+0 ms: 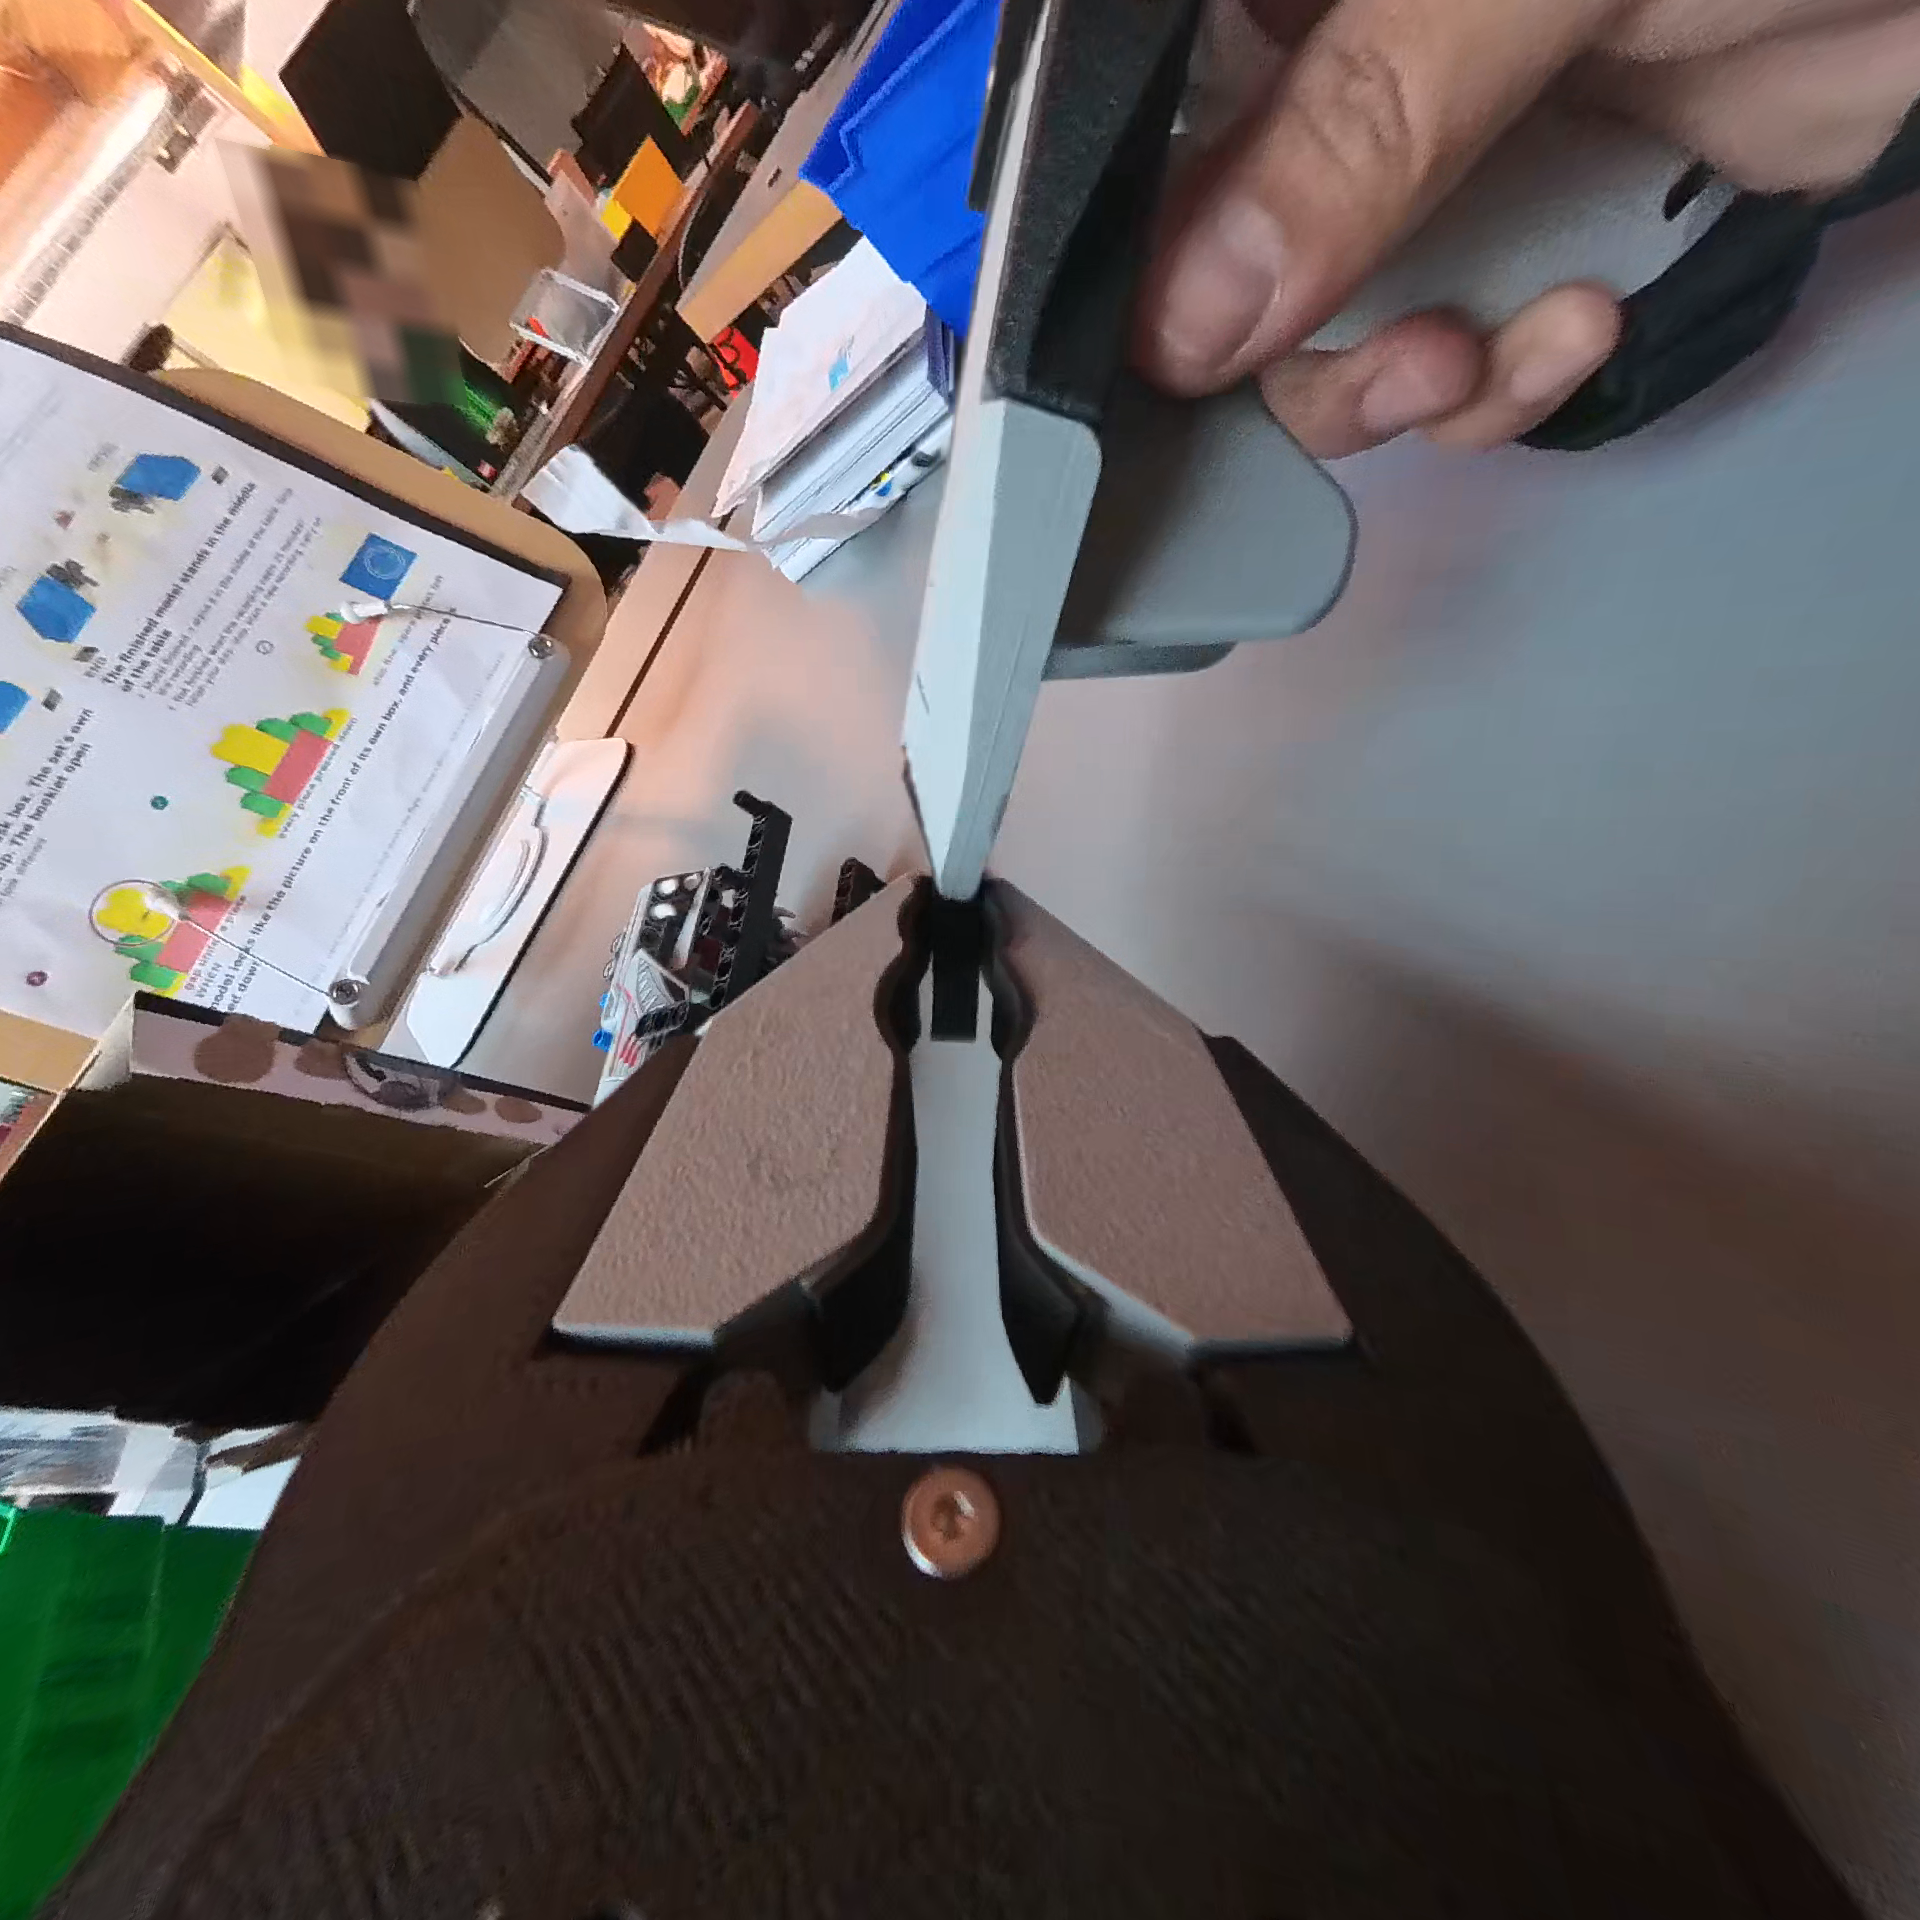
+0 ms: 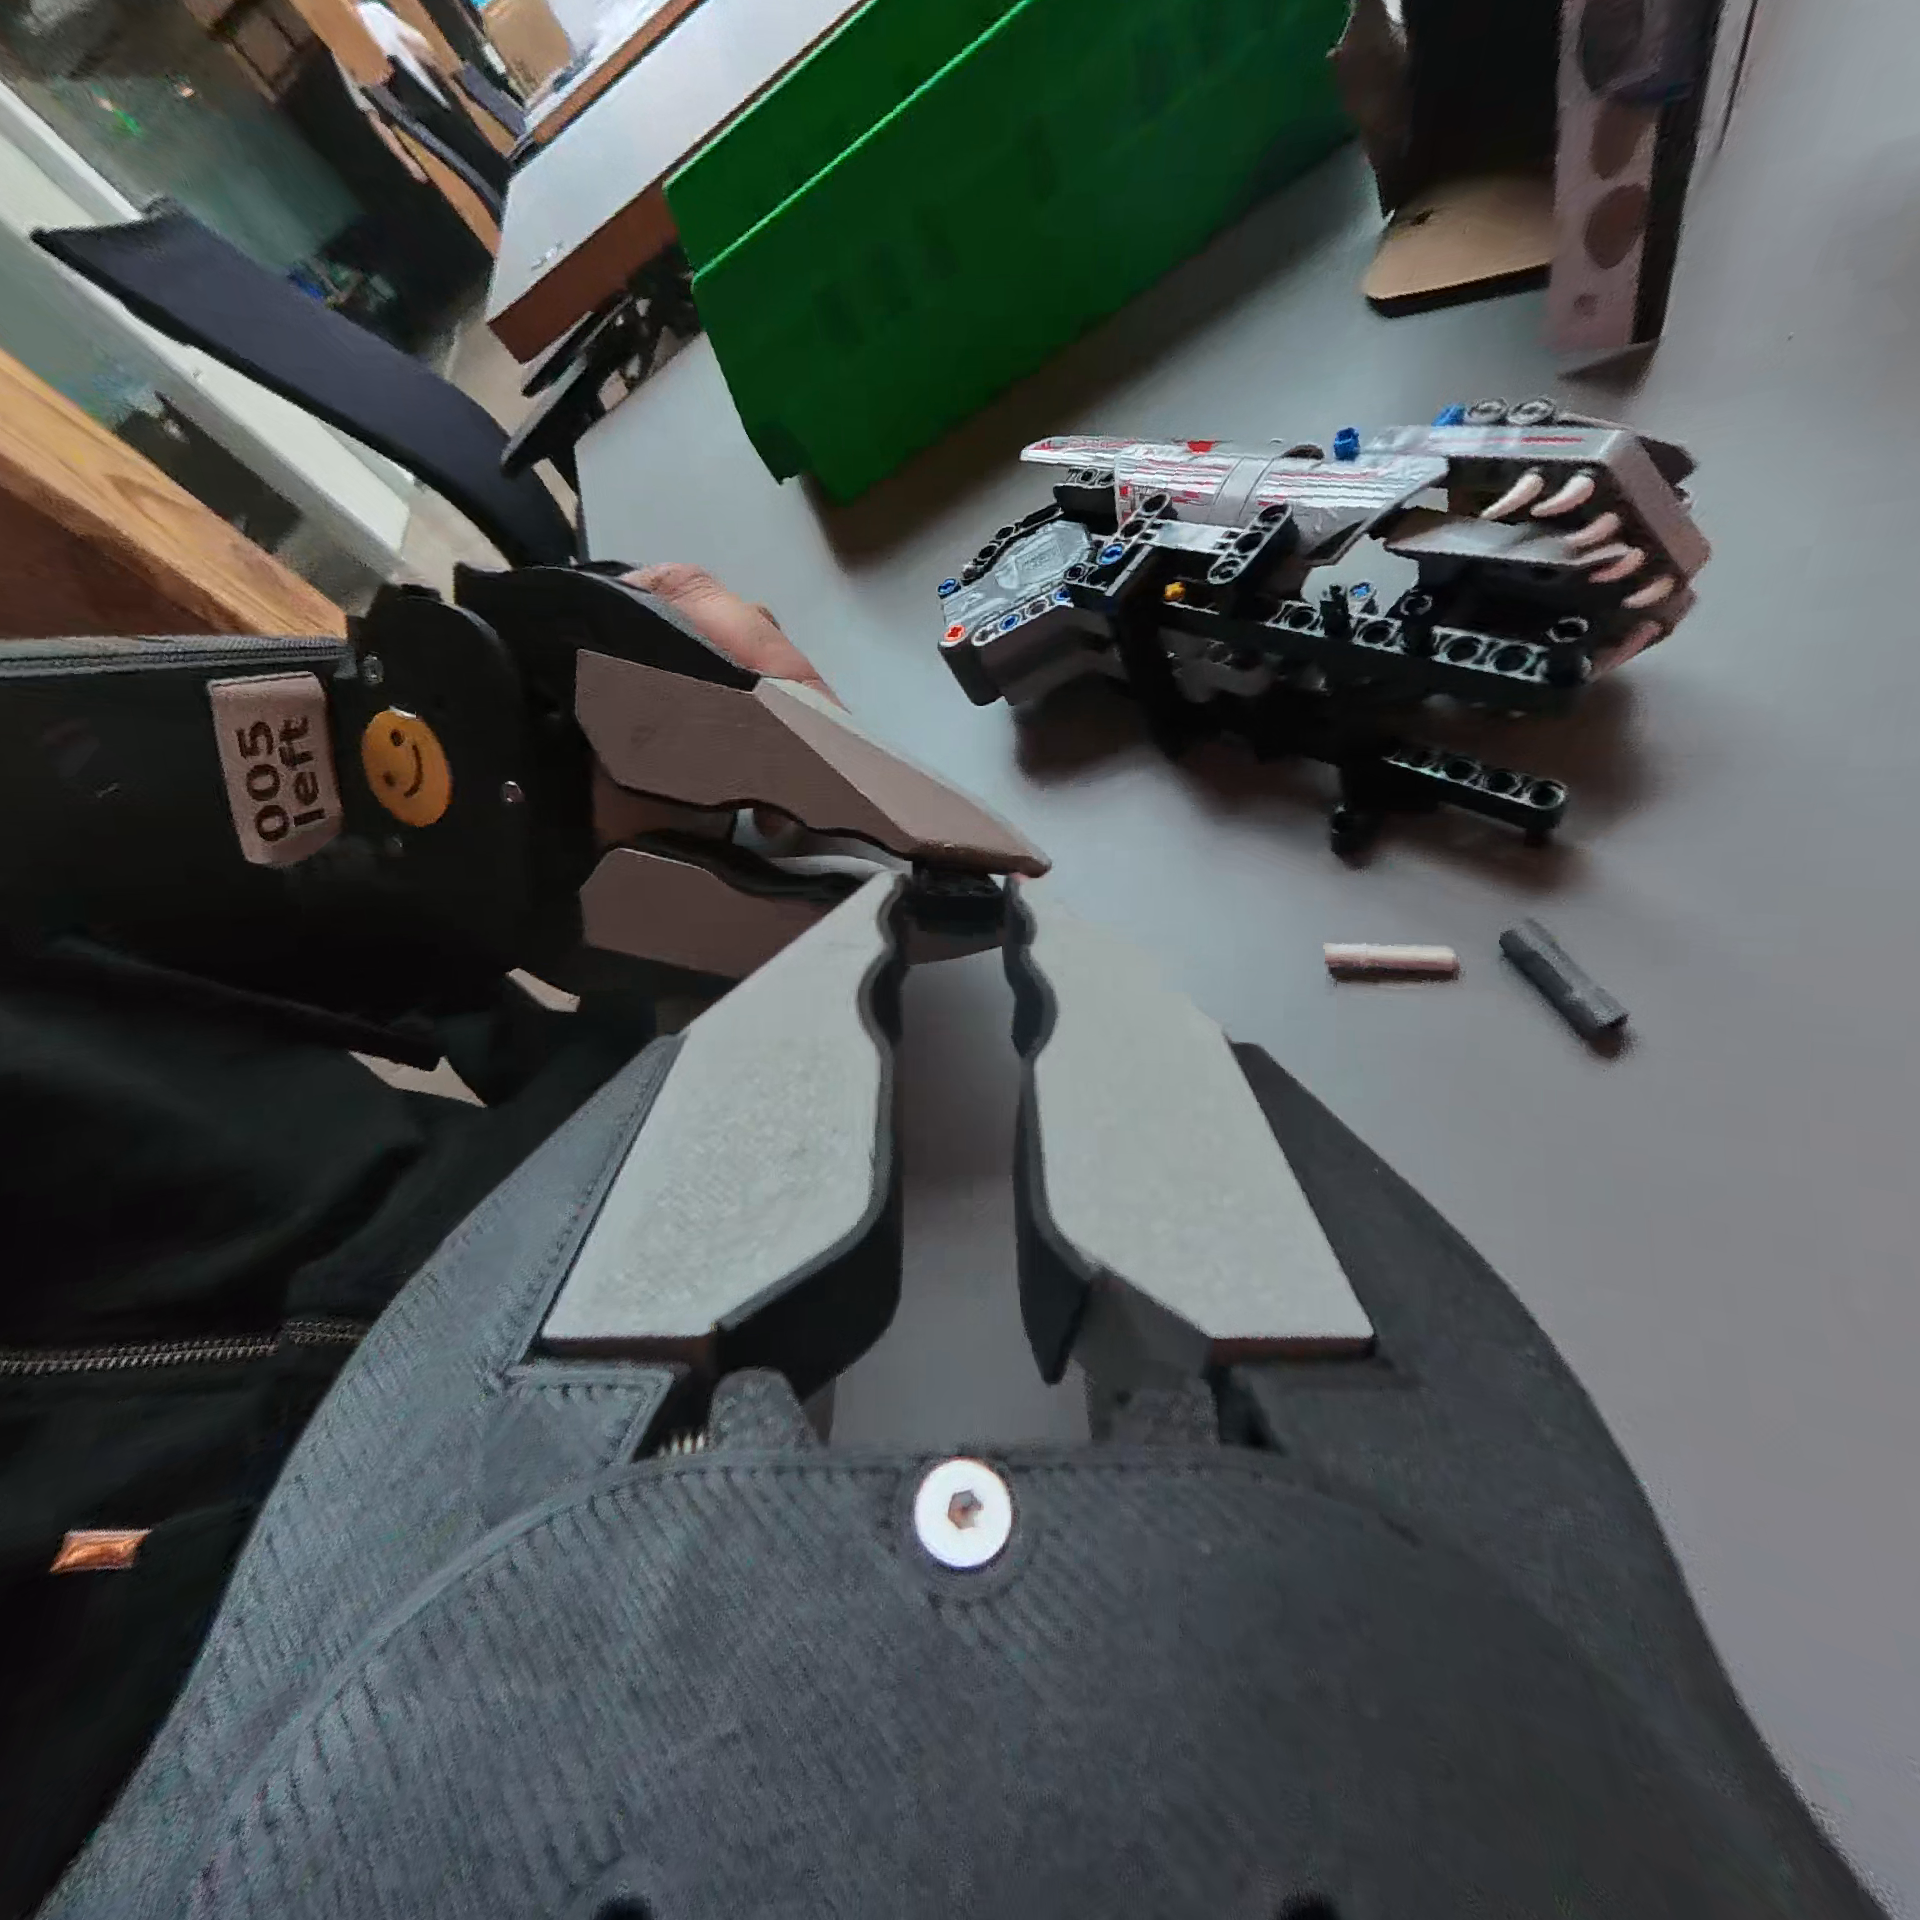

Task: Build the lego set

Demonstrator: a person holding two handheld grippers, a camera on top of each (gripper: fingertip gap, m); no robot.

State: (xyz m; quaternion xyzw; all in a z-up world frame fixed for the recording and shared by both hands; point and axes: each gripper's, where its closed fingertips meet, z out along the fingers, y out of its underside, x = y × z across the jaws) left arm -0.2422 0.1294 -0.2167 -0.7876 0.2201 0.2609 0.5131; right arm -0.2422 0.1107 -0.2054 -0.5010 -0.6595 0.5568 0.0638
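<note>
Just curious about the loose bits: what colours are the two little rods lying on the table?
One pale pink rod, one black rod; clearest in the right wrist view.

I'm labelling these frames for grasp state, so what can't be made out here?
- Small black piece between both hand-held grippers' tips: its shape is hidden by the fingertips in both views.
- Grey and black lego model: mostly hidden behind the left hand-held gripper in the left wrist view.
- Right hand-held gripper: grip unclear.
</note>
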